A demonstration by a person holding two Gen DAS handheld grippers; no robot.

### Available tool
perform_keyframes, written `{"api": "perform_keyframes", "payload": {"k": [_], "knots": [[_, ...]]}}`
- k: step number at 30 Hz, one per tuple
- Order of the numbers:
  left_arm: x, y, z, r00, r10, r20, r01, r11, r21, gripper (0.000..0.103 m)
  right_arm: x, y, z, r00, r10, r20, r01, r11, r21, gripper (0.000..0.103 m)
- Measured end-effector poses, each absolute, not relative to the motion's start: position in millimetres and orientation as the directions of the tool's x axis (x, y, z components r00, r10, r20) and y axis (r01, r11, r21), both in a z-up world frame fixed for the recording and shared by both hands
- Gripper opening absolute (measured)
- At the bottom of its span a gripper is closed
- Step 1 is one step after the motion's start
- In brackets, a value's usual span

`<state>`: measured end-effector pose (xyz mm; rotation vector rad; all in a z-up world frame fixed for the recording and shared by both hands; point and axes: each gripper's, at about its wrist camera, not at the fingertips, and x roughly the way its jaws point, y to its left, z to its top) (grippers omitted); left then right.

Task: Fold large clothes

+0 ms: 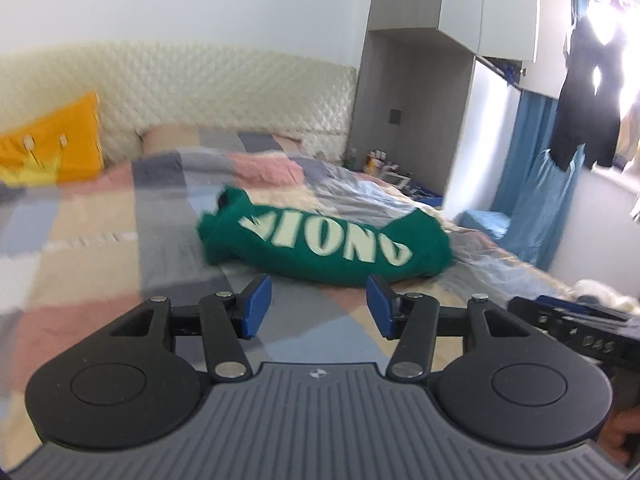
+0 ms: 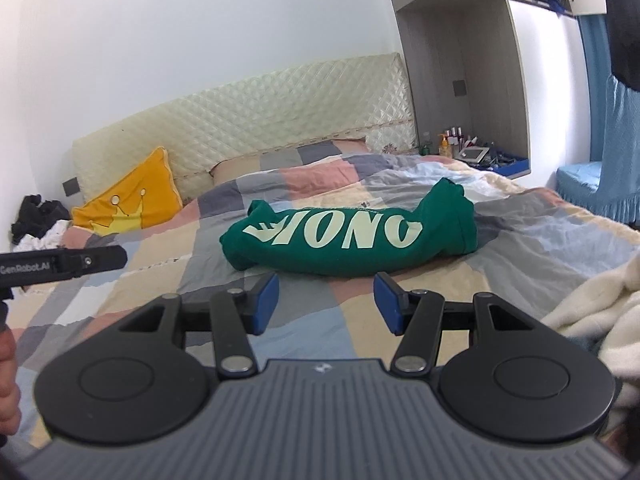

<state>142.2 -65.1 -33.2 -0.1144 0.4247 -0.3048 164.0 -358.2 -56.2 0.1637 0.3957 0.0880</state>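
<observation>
While green garment (image 2: 348, 236) lies bunched on bed, left fingers (image 1: 256, 306) and right fingers (image 2: 266, 302) gape half-open (nothing held).

Left hand-held gripper (image 1: 318, 306): black linkage arms, blue pads, silver pivot pins, ribbed grey body.

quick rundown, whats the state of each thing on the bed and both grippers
green sweatshirt: bunched in a heap, not folded, lettering upside down
left gripper: open, empty, short of the sweatshirt
right gripper: open, empty, short of the sweatshirt
checked quilt: spread, rumpled
yellow cushion: leaning on headboard
white blanket: heaped at bed edge
</observation>
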Motion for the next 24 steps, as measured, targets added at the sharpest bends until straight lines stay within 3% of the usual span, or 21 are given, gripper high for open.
{"api": "perform_keyframes", "payload": {"k": [24], "knots": [[138,-70,-46,0.886,-0.264,-0.380,0.223,0.963,-0.149,0.059,167,-352,-63,0.920,0.086,-0.382,-0.031,0.989,0.148,0.057]]}}
